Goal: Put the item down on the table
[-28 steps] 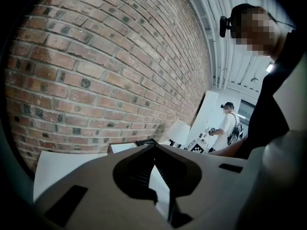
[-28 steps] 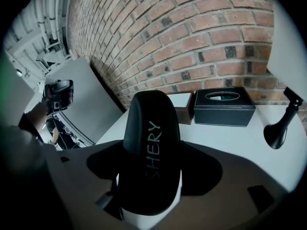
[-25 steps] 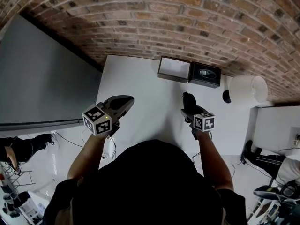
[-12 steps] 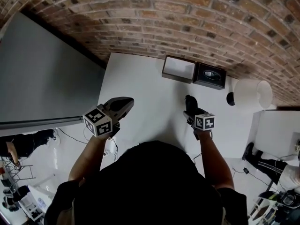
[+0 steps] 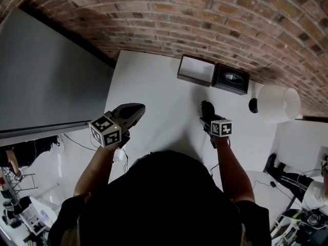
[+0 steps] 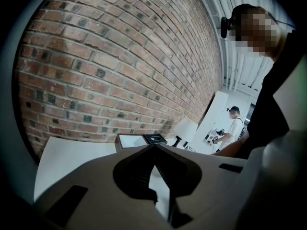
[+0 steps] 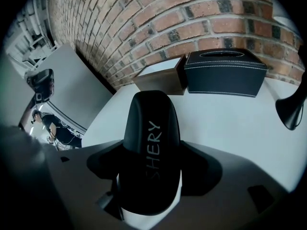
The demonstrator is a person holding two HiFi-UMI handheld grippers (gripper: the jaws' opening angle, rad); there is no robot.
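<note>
Right gripper [image 7: 151,169] is clamped on the black case [image 7: 151,119], centre-right in head view over the white table [image 5: 154,81]. Not put down yet, lowering and release remain. Left gripper [image 6: 153,150] has jaws together, empty.

Overhead, two low views; shared table [image 5: 154,86]
</note>
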